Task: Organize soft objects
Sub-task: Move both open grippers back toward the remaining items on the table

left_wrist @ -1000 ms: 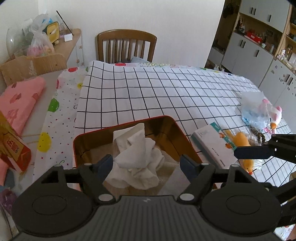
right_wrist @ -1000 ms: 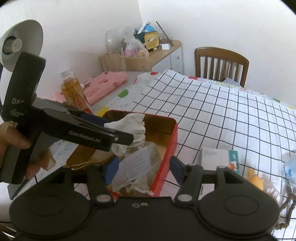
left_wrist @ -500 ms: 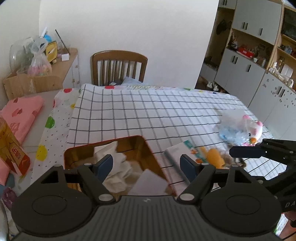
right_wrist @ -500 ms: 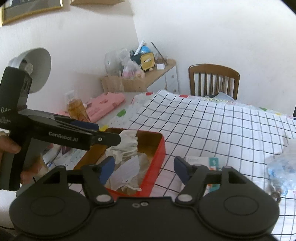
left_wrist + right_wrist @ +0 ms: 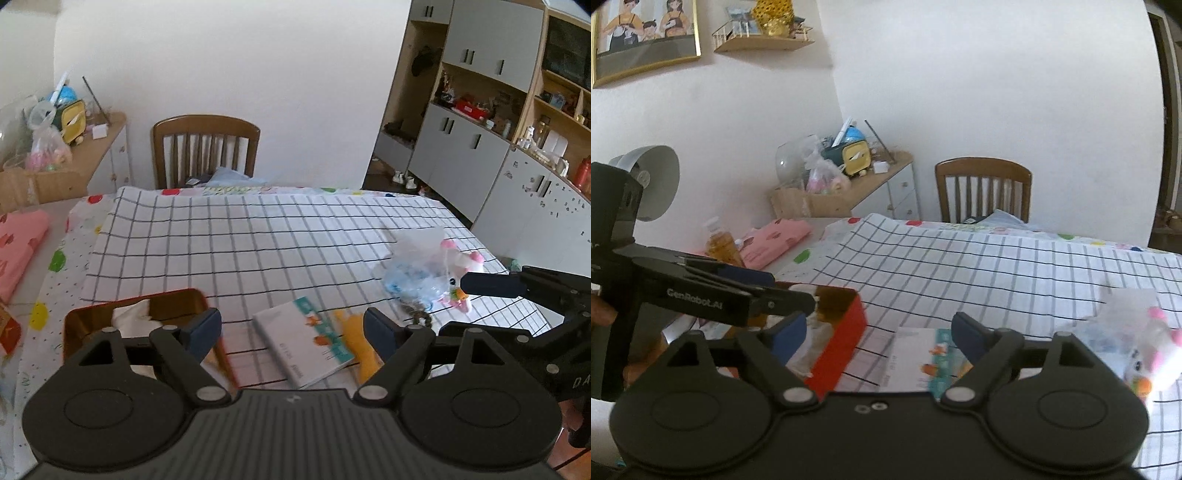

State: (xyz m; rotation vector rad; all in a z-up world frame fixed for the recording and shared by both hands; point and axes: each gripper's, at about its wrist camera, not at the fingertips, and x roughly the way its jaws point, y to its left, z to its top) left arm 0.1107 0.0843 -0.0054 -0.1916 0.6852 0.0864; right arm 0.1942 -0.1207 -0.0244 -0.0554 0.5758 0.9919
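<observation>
Left wrist view: both grippers held apart with nothing between their fingers, above a checked tablecloth (image 5: 258, 240).

Low in the frame the left gripper (image 5: 291, 328) stands spread; its body cuts off the near end of the red tin (image 5: 177, 299) at lower left, where white crumpled cloth (image 5: 131, 317) lies partly hidden. Between the fingers lies a tissue pack (image 5: 306, 343), touching a blurred yellow toy (image 5: 354, 339) just right. Farther right, a clear bag (image 5: 413, 273) and a pink-and-white plush (image 5: 461, 273) sit beyond the right gripper (image 5: 879, 332), likewise spread. A wooden chair (image 5: 207, 151) stands farthest.
</observation>
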